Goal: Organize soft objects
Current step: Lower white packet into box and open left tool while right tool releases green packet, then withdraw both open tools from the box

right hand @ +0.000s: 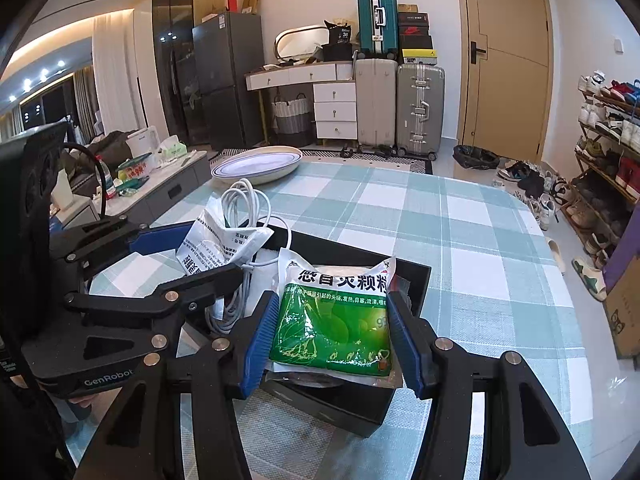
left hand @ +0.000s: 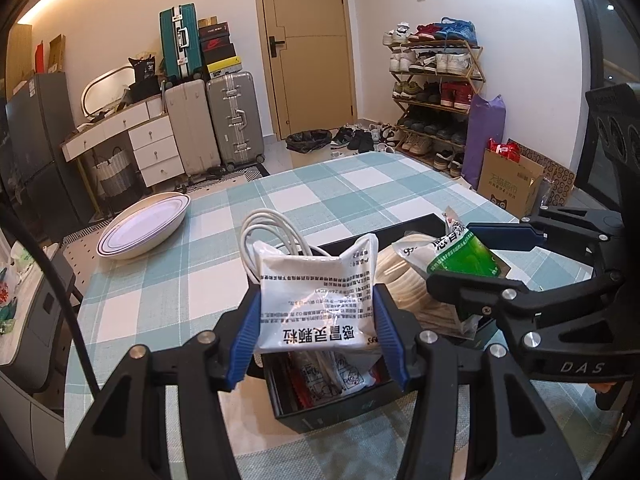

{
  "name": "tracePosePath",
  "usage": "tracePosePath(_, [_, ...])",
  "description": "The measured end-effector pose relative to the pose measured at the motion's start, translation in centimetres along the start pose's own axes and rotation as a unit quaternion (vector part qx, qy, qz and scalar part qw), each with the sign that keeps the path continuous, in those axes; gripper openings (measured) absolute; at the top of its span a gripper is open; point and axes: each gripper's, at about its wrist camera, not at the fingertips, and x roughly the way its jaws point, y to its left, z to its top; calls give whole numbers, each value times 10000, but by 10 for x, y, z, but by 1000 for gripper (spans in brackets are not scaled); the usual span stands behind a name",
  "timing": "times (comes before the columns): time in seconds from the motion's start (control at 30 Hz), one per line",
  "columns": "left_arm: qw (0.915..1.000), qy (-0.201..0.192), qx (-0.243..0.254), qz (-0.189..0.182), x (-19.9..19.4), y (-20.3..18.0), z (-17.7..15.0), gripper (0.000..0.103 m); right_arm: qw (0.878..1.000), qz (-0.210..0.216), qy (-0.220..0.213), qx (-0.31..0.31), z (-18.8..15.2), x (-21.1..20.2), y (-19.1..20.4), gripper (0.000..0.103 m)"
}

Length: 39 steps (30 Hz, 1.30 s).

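Observation:
My left gripper [left hand: 318, 326] is shut on a white medicine sachet [left hand: 316, 300] with black print, held over the left part of a black box [left hand: 340, 412]. My right gripper [right hand: 334, 338] is shut on a green and white medicine sachet [right hand: 336, 320], held over the same black box [right hand: 340, 404]. The green sachet also shows in the left wrist view [left hand: 460, 258], and the white sachet in the right wrist view [right hand: 216, 244]. A coiled white cable [left hand: 272, 228] lies behind the white sachet. Other packets lie inside the box.
The box stands on a table with a teal and white checked cloth [left hand: 320, 196]. A white oval dish [left hand: 144, 226] lies at the table's far left edge. Suitcases, a shoe rack and a door stand beyond the table.

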Motion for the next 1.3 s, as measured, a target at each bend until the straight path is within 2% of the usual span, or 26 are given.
tracePosePath(0.7, [9996,193,186,-18,19,2,-4,53,9997,13,142,-201,2,27,-5,55])
tracePosePath(0.87, [9997,196,149,-27,17,3,-2,56,9995,36,69,-295,3,24,-4,56])
tracePosePath(0.97, [9998,155,54,-87,13,4,-1,59,9993,136,-77,-337,4,16,-5,68])
tracePosePath(1.03, [9999,111,32,-111,10,4,0,63,9990,117,-158,-390,4,9,-6,86])
tracePosePath(1.1, [9999,102,69,-84,6,4,1,73,9988,120,-233,-412,4,2,-7,88])
tracePosePath(1.17, [9999,47,106,-53,2,2,1,76,9988,53,-284,-394,4,-4,-9,94])
tracePosePath(1.2, [9999,26,107,-52,0,2,1,83,9988,31,-321,-373,3,-7,-11,98])
tracePosePath(1.3, [10000,-13,45,-80,-7,5,0,89,9987,42,-439,-246,0,-17,-15,101])
